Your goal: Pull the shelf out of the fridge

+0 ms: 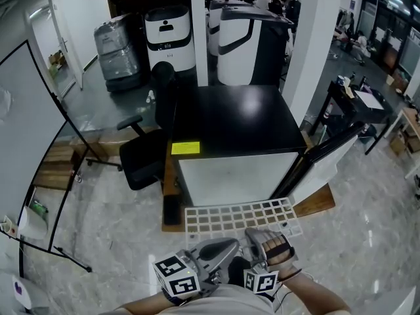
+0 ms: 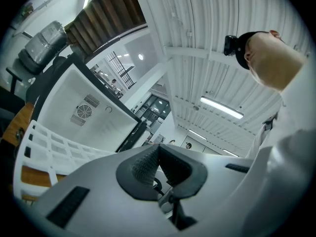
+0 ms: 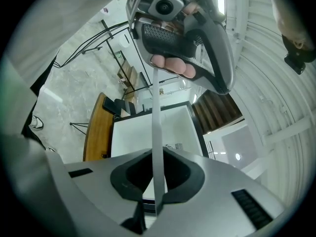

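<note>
Yellow sticker (image 1: 185, 147): on the fridge top (image 1: 233, 120), ahead of your left gripper (image 1: 226, 245); you can read no print on it.
Marker cubes (image 1: 177, 275): black-and-white square patterns only, no letters or digits.
Elsewhere: nothing legible.

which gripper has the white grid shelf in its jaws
The right gripper: the white grid shelf runs edge-on between its jaws; the left gripper is shut on nothing.

The head view looks steeply down on the fridge (image 1: 231, 122) from above. Both gripper views face that same fridge from lower and nearer.
</note>
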Demonstrator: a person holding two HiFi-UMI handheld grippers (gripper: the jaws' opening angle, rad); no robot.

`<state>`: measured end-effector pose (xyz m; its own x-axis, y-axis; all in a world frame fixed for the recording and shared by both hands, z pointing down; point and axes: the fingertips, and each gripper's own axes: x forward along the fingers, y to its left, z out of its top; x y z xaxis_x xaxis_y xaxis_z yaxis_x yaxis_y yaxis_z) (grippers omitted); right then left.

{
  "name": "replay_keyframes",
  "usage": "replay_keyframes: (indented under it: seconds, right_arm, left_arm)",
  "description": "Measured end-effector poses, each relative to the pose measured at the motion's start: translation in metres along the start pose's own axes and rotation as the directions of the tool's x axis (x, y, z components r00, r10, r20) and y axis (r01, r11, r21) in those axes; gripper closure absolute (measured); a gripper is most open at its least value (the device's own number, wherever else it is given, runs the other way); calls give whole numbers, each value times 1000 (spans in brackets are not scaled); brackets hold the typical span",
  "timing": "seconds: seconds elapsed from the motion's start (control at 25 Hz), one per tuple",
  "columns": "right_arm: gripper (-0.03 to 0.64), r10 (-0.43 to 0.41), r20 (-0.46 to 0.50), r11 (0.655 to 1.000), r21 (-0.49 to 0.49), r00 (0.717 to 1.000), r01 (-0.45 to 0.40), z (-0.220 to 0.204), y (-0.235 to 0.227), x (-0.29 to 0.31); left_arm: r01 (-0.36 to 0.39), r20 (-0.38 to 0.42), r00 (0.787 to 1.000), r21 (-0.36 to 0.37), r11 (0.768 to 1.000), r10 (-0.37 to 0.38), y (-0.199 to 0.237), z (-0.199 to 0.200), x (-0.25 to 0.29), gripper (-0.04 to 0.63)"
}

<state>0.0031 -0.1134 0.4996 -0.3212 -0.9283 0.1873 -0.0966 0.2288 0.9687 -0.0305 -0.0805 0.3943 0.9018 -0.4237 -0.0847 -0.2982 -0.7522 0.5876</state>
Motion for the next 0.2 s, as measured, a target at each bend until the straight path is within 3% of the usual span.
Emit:
replay_keyframes:
  seconds: [0.2]
  right_arm:
    - [572, -3, 7, 1000, -7, 1000, 3, 1, -5, 2]
  left_arm:
    - [-22, 16, 1000, -24, 999, 22, 0, 4, -2, 589]
